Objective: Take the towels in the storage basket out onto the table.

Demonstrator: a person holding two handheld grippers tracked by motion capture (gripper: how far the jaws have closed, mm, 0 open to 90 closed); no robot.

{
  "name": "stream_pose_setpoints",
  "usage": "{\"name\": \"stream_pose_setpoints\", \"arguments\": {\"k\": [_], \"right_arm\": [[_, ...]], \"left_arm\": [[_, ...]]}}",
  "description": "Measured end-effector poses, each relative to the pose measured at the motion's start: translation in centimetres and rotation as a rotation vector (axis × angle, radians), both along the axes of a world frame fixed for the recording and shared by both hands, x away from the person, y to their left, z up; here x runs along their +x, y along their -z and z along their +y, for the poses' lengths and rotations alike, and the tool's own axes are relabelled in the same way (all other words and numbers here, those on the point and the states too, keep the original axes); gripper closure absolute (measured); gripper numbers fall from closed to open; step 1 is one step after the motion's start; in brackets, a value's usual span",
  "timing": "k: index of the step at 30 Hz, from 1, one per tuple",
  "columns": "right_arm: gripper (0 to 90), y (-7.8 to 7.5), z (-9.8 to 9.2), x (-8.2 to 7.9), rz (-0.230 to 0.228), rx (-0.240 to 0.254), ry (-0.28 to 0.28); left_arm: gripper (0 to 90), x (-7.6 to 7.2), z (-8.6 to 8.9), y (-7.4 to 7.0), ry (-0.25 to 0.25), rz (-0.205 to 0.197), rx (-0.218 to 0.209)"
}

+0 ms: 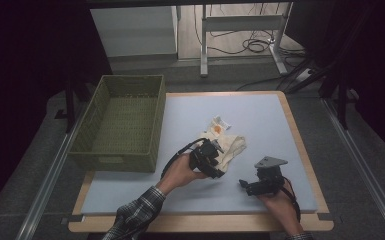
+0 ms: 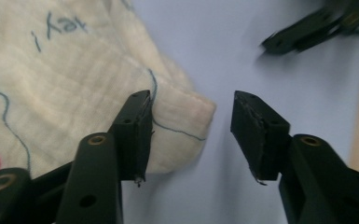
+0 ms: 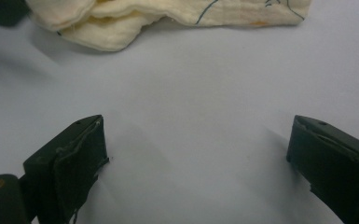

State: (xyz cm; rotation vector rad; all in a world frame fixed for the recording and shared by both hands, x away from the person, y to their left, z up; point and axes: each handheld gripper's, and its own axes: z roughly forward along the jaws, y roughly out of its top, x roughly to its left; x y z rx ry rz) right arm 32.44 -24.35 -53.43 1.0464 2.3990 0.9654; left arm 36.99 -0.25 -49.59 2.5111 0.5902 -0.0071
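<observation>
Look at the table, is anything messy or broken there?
The cream cloth lies crumpled and folded over itself on the blue mat, not spread flat. The pads on the left gripper fingers look frayed, with bits peeling at the edges, and so do those on the right gripper. The green basket sits straight.

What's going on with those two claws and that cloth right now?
Left claw open, jaws astride the cream cloth's corner. Right claw open, holding nothing, over bare blue mat. Green basket stands left, nothing in the way.
</observation>
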Motion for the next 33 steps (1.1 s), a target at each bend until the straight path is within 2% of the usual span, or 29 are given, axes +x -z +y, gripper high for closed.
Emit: {"name": "stream_pose_setpoints", "arguments": {"k": [1, 3, 6, 8, 10, 11, 13, 15, 18, 22, 26, 27, 28, 33], "right_arm": [[4.7, 0.0, 0.0, 0.0, 0.0, 0.0, 0.0], [4.9, 0.0, 0.0, 0.0, -0.002, 0.0, -0.001], [5.3, 0.0, 0.0, 0.0, 0.001, 0.001, -0.002], [8.4, -0.1, -0.1, 0.0, 0.0, 0.008, -0.002], [18.3, -0.2, -0.3, 0.0, -0.01, 0.013, 0.005], [26.2, -0.4, -0.5, 0.0, -0.009, 0.017, -0.009], [36.2, -0.7, -0.9, 0.2, 0.003, 0.024, -0.018], [42.9, -1.0, -1.3, 0.8, 0.031, 0.055, -0.027], [49.5, -1.5, -1.6, 2.0, 0.033, 0.064, -0.024], [50.4, -2.1, -1.8, 4.3, 0.029, 0.067, -0.014], [45.4, -2.6, -1.3, 6.7, 0.021, 0.067, -0.015], [42.8, -2.7, -0.9, 7.9, 0.025, 0.064, -0.015], [42.8, -2.7, -0.9, 7.9, 0.025, 0.064, -0.015], [39.3, -2.1, -0.3, 11.1, 0.074, 0.068, -0.006]], "left_arm": [[52.2, -0.1, 0.0, 0.4, 0.002, -0.028, 0.019], [59.2, -0.3, 0.0, 0.9, 0.001, -0.054, 0.041], [70.5, -0.6, 0.4, 1.3, 0.002, -0.078, 0.031], [78.8, -0.8, 0.9, 1.4, -0.008, -0.077, 0.009], [82.6, -0.7, 1.4, 1.3, -0.01, -0.065, -0.021], [83.3, -0.8, 1.7, 1.1, -0.015, -0.066, -0.042], [83.4, -0.8, 2.3, 0.8, -0.018, -0.056, -0.073], [83.4, -0.8, 3.0, 0.4, -0.025, -0.054, -0.096], [83.7, -0.8, 3.8, -0.1, -0.049, -0.064, -0.119], [83.8, -0.7, 4.9, -1.0, -0.101, -0.083, -0.138], [83.7, -0.3, 6.1, -2.0, -0.156, -0.1, -0.162], [83.6, -0.2, 6.3, -2.2, -0.167, -0.1, -0.163], [83.6, -0.1, 6.5, -2.4, -0.176, -0.101, -0.163], [83.4, -0.1, 7.2, -2.6, -0.209, -0.104, -0.152]]}}
